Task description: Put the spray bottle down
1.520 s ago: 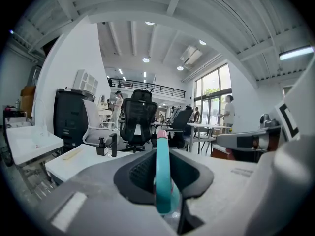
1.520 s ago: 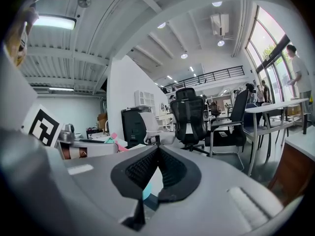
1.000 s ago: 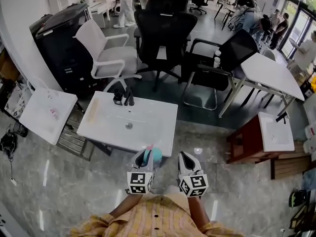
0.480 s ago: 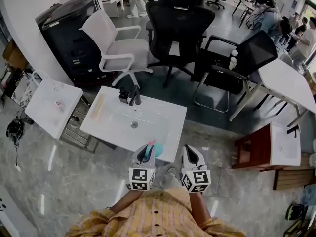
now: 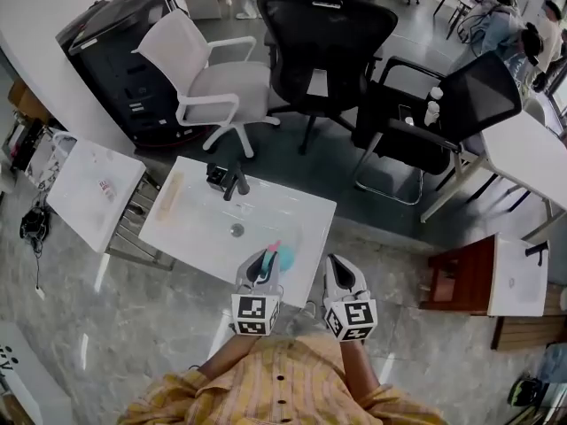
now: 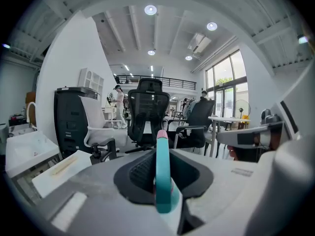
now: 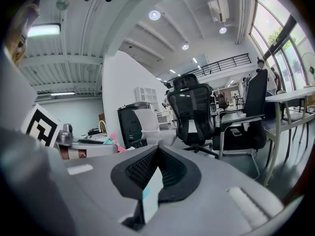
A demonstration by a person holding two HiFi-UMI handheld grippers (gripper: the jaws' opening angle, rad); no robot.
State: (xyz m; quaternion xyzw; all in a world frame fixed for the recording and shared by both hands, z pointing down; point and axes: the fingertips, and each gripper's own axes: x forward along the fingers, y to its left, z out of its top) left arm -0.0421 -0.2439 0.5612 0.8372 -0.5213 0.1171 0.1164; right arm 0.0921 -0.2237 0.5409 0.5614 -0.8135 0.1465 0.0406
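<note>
A teal spray bottle (image 5: 278,257) with a pink tip sits between the jaws of my left gripper (image 5: 263,271), which is shut on it. In the left gripper view the spray bottle (image 6: 163,181) stands upright in the left gripper (image 6: 162,154). It hangs over the front edge of a white washbasin top (image 5: 199,228) with a black faucet (image 5: 232,181). My right gripper (image 5: 340,273) is beside it, just right of the basin's corner, with nothing in it. Seen in the right gripper view, the right gripper (image 7: 156,151) has its jaws together.
Behind the basin stand a white office chair (image 5: 208,73), a black office chair (image 5: 323,38) and a black cabinet (image 5: 120,47). A white slab (image 5: 93,184) lies left. A red-brown stand (image 5: 461,277) with a white top (image 5: 518,273) is right.
The washbasin top has come closer. Both grippers have moved forward together, and the spray bottle now hangs over the basin's front edge. The left grip is unchanged.
</note>
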